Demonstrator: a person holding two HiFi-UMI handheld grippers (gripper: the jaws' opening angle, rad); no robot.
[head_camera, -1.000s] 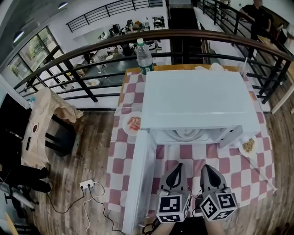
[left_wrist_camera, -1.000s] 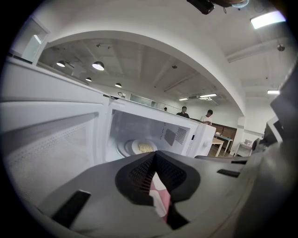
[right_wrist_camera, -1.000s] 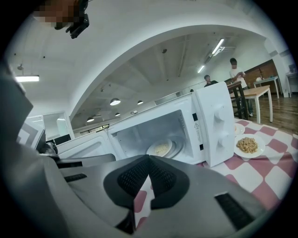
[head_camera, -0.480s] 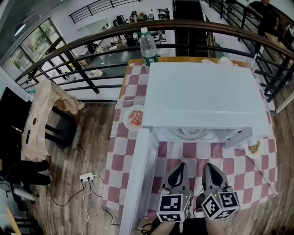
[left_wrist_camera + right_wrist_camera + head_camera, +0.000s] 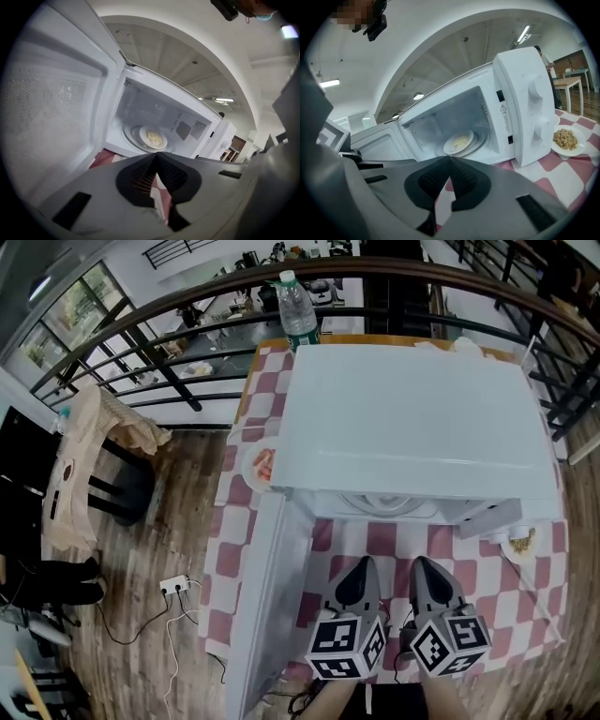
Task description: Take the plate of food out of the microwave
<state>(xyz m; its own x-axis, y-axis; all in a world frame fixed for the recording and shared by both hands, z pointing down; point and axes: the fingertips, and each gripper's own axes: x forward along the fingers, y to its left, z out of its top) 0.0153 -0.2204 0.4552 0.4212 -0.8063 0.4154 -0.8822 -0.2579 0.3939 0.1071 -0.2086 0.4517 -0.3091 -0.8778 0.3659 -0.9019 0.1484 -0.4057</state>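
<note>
1. The table (image 5: 380,540), covered in a pink-and-white checked cloth, is carrying everything.
2. The white microwave (image 5: 412,418) is standing on the table, its cavity facing the near side.
3. Its door (image 5: 267,606) is hanging fully open on the left, swung out towards the near edge.
4. The left gripper (image 5: 366,566) is hovering just in front of the open cavity. Its jaws are pressing together at the tips and holding nothing.
5. The right gripper (image 5: 424,563) is hovering just beside it on the right. Its jaws are likewise closed and empty.
6. A clear water bottle (image 5: 298,307) with a green label is standing upright at the far left corner, behind the microwave.
7. The plate of food (image 5: 153,137) is sitting inside the microwave on the turntable (image 5: 130,133), holding a small heap of pale yellow food. It is well apart from both grippers.
8. A second plate (image 5: 518,542) is lying on the table just right of the microwave, holding brownish crumbly food.
9. A third plate (image 5: 261,465) is lying to the microwave's left, partly hidden under its edge and holding reddish pieces.
</note>
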